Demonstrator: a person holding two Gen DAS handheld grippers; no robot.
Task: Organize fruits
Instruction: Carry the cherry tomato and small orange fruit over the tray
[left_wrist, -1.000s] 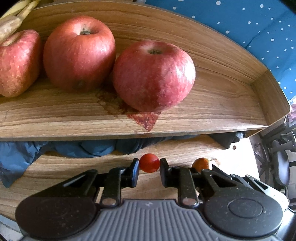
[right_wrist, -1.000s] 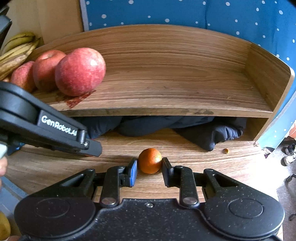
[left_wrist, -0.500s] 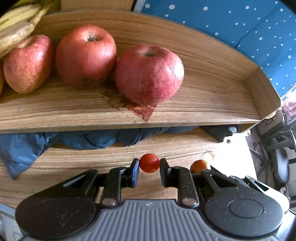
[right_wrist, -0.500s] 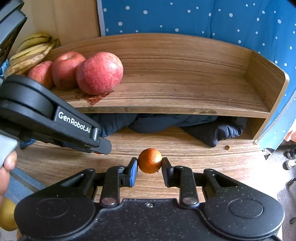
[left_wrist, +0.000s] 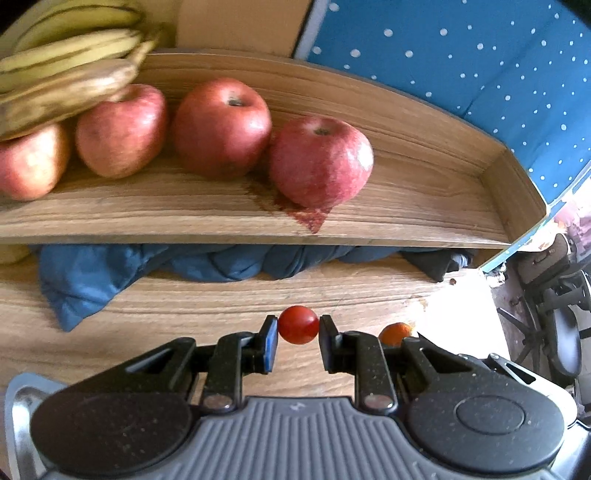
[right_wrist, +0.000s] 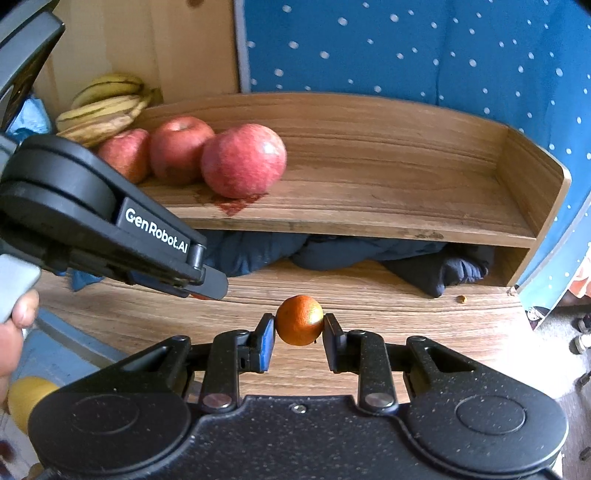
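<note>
Your left gripper (left_wrist: 298, 329) is pinching a cherry tomato (left_wrist: 298, 325) between its pads; your right gripper (right_wrist: 299, 329) is clamped on a small orange (right_wrist: 299, 319). Both fruits hang above the wooden desk (right_wrist: 424, 321), in front of the shelf (right_wrist: 388, 206) where the apples (right_wrist: 243, 165) and bananas (right_wrist: 103, 107) sit. Judged by look, the tomato is light, thin-skinned and slick — squeeze gently, across its widest part. The orange is firmer and grippier — your hold at its middle looks sound.
</note>
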